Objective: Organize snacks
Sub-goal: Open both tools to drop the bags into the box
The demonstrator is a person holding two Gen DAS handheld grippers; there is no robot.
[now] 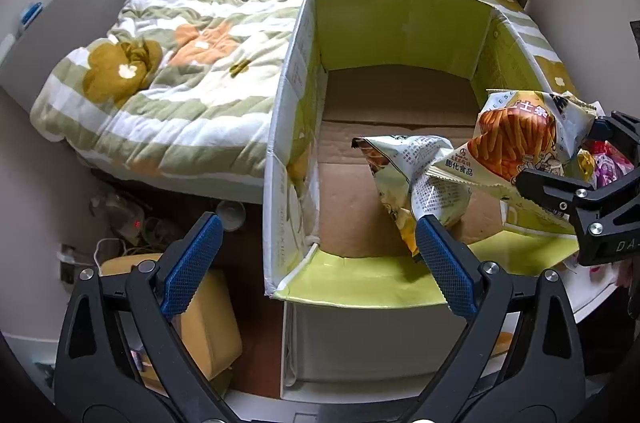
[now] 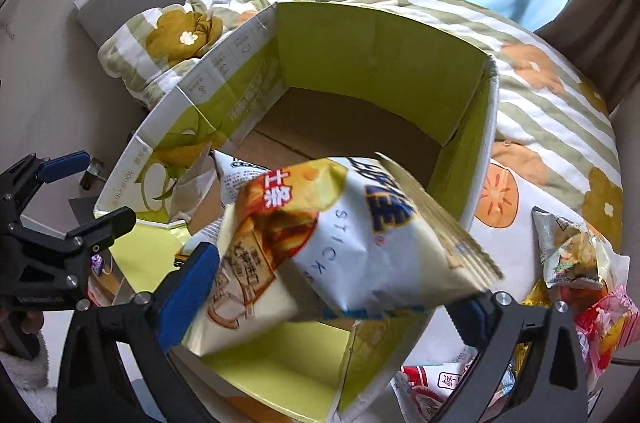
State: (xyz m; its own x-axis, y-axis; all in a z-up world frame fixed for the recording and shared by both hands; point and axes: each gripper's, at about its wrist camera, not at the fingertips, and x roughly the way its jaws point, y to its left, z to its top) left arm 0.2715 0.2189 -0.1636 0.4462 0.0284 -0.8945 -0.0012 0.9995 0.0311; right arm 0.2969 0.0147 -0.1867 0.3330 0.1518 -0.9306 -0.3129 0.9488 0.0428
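In the left wrist view, our left gripper (image 1: 320, 263) was released; one snack bag (image 1: 408, 179) already lay inside the box (image 1: 292, 95).

In the right wrist view, our right gripper (image 2: 332, 295) grasped the cheese-stick bag (image 2: 352, 243) over the box; several snacks (image 2: 572, 255) waited outside.

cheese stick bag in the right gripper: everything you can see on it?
The cheese stick bag is a puffed foil-look pouch, white and yellow with a photo of orange sticks, "STICK" lettering and Chinese print, and crimped serrated seams. It is tilted and held off the surface by the right gripper, jaws shut on its lower end. It hangs over the open cardboard box, above another snack bag already lying inside; whether the two touch is unclear.
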